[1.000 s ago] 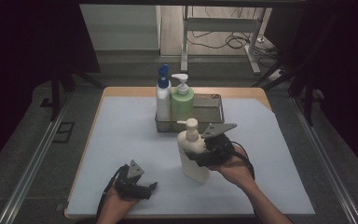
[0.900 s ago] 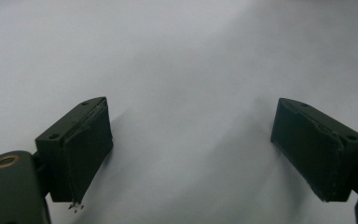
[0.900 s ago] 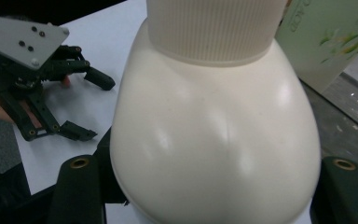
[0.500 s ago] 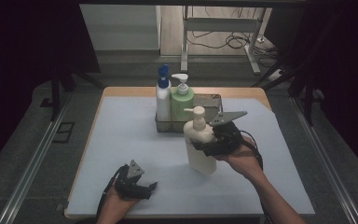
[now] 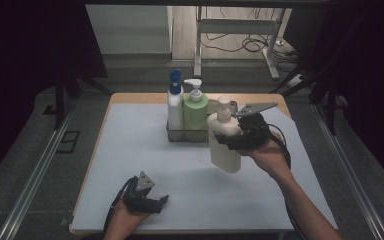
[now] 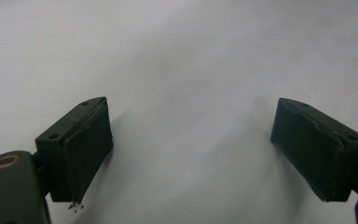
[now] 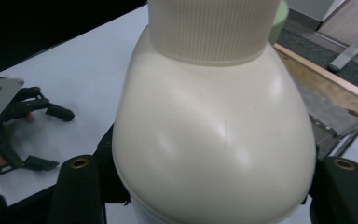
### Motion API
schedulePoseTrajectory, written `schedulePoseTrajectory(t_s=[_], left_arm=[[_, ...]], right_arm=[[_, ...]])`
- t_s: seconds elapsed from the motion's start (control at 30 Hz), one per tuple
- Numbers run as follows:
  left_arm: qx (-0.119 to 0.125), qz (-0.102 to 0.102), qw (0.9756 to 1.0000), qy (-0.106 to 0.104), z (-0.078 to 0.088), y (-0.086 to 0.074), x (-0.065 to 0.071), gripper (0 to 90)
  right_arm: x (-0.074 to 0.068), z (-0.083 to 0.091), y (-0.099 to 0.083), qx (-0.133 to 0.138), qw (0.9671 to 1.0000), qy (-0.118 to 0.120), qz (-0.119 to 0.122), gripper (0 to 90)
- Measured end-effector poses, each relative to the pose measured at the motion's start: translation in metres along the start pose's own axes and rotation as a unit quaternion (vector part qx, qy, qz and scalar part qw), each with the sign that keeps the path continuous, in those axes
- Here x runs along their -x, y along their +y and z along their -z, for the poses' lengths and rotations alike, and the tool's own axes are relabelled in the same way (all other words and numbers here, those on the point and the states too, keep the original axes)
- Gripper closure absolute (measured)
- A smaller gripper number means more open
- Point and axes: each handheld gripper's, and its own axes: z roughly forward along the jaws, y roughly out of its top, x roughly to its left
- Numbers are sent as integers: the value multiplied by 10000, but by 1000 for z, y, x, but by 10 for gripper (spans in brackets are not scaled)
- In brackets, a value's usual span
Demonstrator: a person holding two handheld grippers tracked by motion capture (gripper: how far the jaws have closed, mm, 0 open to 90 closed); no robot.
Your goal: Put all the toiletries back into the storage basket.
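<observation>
High view: the right gripper (image 5: 230,140) clamps a cream pump bottle (image 5: 223,142), lifted above the table (image 5: 130,150) near the tray (image 5: 177,136) holding two bottles; placement remains. Left gripper view: jaws apart, empty. Right gripper view: jaws pinch the bottle's shoulders.

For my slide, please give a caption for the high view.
Right tongs hold a cream pump bottle above the table, near a tray.

On the counter (image 5: 130,150), the tray (image 5: 177,136) at twelve o'clock is blocked on its left side by the blue-capped bottle (image 5: 175,102) and green pump bottle (image 5: 195,107). The cream bottle (image 5: 224,140) hangs before its right side. From nine to six o'clock the counter lies open, save the left gripper (image 5: 161,201) at seven.
</observation>
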Motion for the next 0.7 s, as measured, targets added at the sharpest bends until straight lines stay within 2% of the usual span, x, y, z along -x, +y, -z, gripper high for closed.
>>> schedulePoseTrajectory(t_s=[0.37,0.7], left_arm=[[-8,17,10000,-2,0,0,0,121],[-1,1,10000,1,0,0,0,121]], right_arm=[[19,2,18,91,9994,-281,-161,360],[38,-4,33,212,9978,-511,-369,361]])
